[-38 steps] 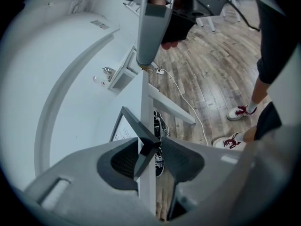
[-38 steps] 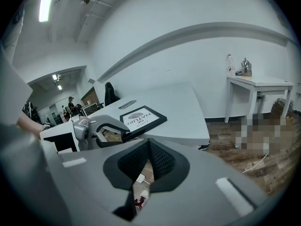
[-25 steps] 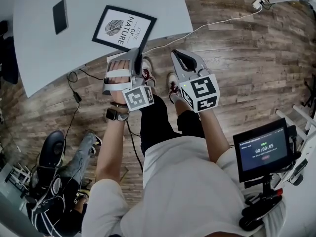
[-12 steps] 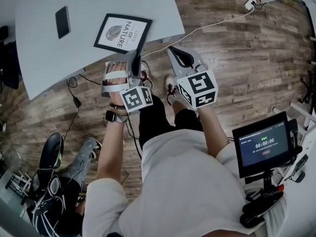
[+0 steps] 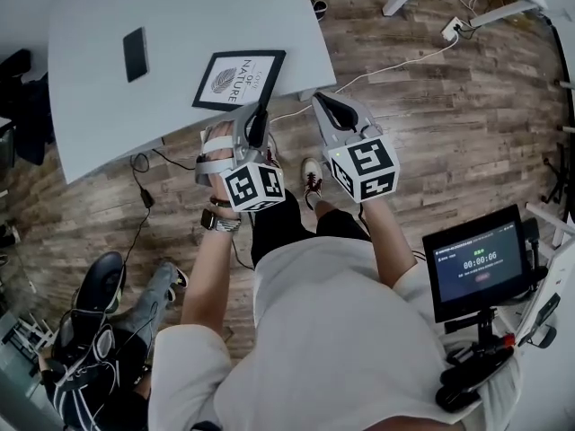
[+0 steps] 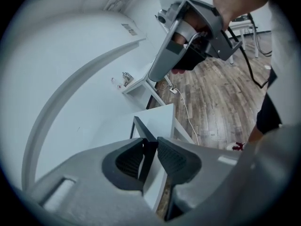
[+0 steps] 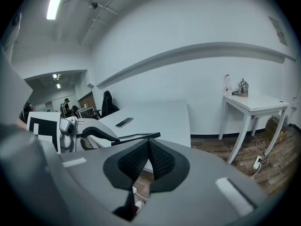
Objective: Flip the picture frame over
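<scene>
The black picture frame [image 5: 238, 79] lies print side up near the grey table's [image 5: 180, 16] front edge. My left gripper [image 5: 255, 119] hovers just short of the frame's near right corner. Its jaws are closing to a narrow gap [image 6: 150, 145]; nothing is pressed between them, and the frame's dark edge [image 6: 142, 130] shows beyond the tips. My right gripper [image 5: 325, 106] hangs over the floor right of the frame, its pads meeting [image 7: 148, 145] on nothing. The right gripper view shows the frame [image 7: 136, 136] edge-on with the left gripper [image 7: 89, 133] beside it.
A dark phone [image 5: 136, 54] lies farther back on the table. A white cable [image 5: 395, 48] crosses the wooden floor. A timer screen on a stand [image 5: 476, 272] is at the right, bags and a chair [image 5: 90, 312] at lower left, and a white side table [image 7: 254, 105] by the wall.
Both grippers have risen a little in front of the table's edge. The left one has rolled and its jaws have narrowed. The frame lies where it was.
</scene>
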`<state>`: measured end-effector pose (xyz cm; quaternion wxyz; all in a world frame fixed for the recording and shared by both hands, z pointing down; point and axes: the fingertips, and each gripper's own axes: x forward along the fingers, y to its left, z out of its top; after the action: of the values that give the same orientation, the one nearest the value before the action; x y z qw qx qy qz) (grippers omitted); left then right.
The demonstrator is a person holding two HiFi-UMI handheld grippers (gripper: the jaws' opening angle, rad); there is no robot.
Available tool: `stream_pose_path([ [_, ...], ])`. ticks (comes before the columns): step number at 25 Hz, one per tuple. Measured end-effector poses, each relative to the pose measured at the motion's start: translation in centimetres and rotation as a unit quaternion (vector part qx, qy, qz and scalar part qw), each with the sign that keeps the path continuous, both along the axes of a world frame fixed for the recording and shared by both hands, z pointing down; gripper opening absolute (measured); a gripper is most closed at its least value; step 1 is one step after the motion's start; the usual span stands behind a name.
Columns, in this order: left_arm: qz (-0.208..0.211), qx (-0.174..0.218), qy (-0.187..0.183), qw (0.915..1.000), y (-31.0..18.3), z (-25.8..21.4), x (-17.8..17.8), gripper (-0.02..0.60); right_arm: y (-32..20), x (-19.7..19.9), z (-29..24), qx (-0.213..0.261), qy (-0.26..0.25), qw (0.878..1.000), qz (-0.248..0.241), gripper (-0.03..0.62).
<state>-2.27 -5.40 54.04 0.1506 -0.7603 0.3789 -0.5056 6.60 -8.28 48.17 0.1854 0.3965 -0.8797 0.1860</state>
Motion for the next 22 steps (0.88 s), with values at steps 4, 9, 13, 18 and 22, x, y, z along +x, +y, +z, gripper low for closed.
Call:
stream_pose_path([
  [4,-0.008,0.009,0.018,0.9998,-0.3,-2.6,0.1,0.092,-0.8,-0.1,-2.1,0.008,0.000,1.000,-0.001,0.002],
  [9,-0.025,0.008,0.064,0.9976,-0.6,-4.6,-0.4,0.086,-1.8,-0.8,-3.8,0.014,0.006,1.000,-0.006,0.002],
  [13,-0.026,0.010,0.076,0.9967,-0.9,-5.2,-0.8,0.081,-2.5,-0.9,-4.3,0.019,0.010,1.000,-0.003,0.002],
  [18,-0.038,0.007,0.124,0.9916,-1.8,-6.5,-1.8,0.077,-3.5,-1.2,-4.9,0.023,0.018,1.000,-0.002,0.002],
  [22,-0.050,-0.006,0.185,0.9815,-2.1,-8.3,-2.3,0.075,-4.2,-1.3,-6.3,0.031,0.022,0.999,-0.004,0.002],
])
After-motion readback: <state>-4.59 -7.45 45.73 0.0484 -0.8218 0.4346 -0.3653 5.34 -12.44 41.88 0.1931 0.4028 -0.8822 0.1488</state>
